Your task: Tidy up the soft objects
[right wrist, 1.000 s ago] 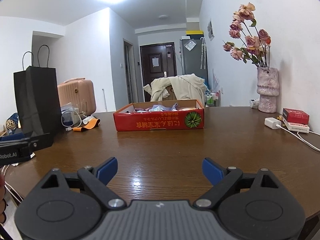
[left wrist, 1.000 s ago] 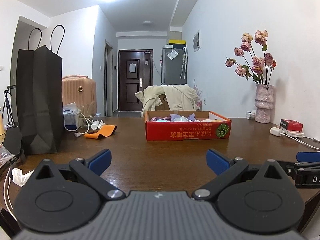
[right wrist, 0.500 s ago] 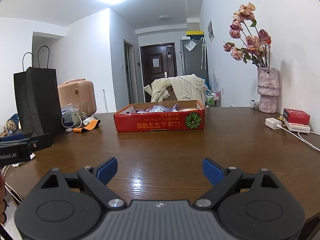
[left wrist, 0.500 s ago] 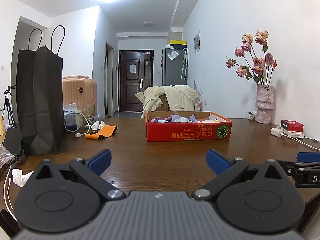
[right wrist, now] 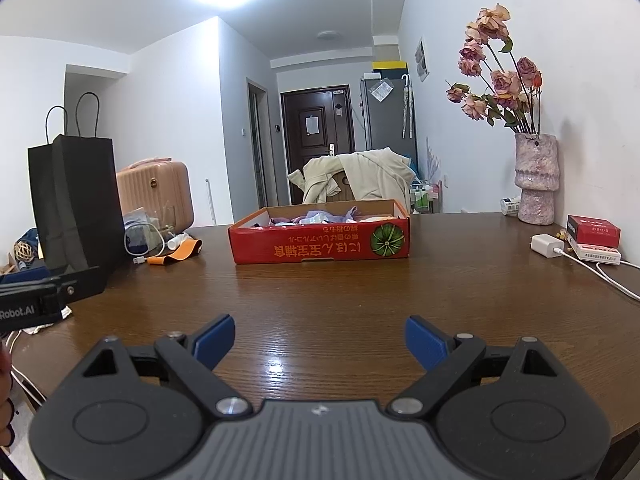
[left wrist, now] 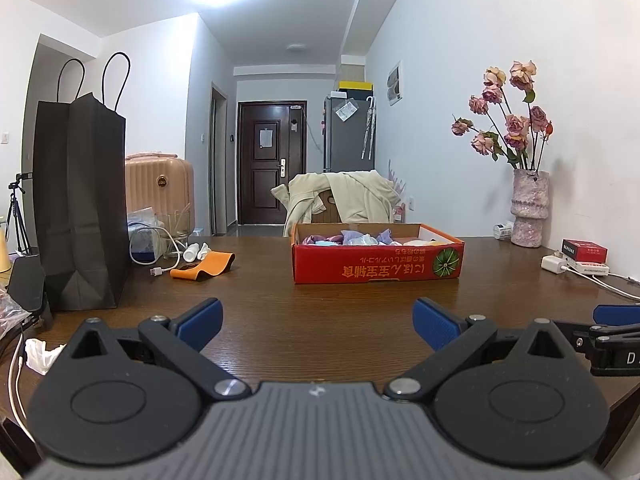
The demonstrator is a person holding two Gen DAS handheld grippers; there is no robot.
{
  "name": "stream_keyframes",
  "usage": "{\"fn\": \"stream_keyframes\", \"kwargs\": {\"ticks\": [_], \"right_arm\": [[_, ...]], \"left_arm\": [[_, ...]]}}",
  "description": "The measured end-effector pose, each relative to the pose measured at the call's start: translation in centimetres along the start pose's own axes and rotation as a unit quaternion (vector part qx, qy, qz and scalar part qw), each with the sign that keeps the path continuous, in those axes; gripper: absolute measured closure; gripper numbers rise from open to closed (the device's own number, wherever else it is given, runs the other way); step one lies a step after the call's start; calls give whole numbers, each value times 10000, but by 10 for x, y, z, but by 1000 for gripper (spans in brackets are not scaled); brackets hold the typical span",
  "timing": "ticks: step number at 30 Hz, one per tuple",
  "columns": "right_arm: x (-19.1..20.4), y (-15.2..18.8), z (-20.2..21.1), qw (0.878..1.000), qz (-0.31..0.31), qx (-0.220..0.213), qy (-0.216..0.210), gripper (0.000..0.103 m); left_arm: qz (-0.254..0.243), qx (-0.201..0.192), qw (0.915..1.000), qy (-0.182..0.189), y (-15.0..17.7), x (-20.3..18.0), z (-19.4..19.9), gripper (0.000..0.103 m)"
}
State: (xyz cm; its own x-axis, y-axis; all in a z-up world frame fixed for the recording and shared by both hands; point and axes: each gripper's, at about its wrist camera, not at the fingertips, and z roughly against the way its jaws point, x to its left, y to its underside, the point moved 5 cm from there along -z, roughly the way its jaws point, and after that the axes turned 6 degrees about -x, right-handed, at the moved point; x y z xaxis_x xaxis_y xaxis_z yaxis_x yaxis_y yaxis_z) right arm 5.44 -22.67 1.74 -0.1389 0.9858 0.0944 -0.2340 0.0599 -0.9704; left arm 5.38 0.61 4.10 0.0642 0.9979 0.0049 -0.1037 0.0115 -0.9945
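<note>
- Almost nothing is changing across the last second: the red cardboard box (left wrist: 376, 254) is sitting in the same spot on the wooden table (left wrist: 320, 320), appearing only marginally nearer in both wrist views than a second ago, so the two grippers are at most creeping forward.
- The left gripper (left wrist: 318, 318) is hovering low over the near table edge with its blue-tipped fingers spread wide and nothing between them.
- The right gripper (right wrist: 320, 338) is hovering just beside it, likewise spread wide and carrying nothing.
- For the task this is meaning little either way: with both grippers well apart from the box and empty, the scene is fitting a pause ahead of reaching for the items as well as a pause after tucking them away.
- The soft objects (left wrist: 352, 238) are lying inside the box as a low, crumpled heap of purple, pale blue and white fabric pieces, barely peeking over the rim; individual items are too small to tell apart.
- An orange band (left wrist: 204, 266) is lying loose on the table left of the box, near a black paper bag (left wrist: 80, 204); whether it belongs to the task I cannot tell.
</note>
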Motion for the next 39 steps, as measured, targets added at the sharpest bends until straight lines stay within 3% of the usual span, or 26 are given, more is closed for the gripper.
{"fn": "stream_keyframes", "kwargs": {"ticks": [19,39], "right_arm": [[-1,2,-2,10000,-43,37,39,11],[2,-5,4,9997,46,-217,47,11]], "left_arm": [[-35,-9,10000,26,0,-1,1,0],[-87,-224,9996,139,-5,0,7,0]]}}
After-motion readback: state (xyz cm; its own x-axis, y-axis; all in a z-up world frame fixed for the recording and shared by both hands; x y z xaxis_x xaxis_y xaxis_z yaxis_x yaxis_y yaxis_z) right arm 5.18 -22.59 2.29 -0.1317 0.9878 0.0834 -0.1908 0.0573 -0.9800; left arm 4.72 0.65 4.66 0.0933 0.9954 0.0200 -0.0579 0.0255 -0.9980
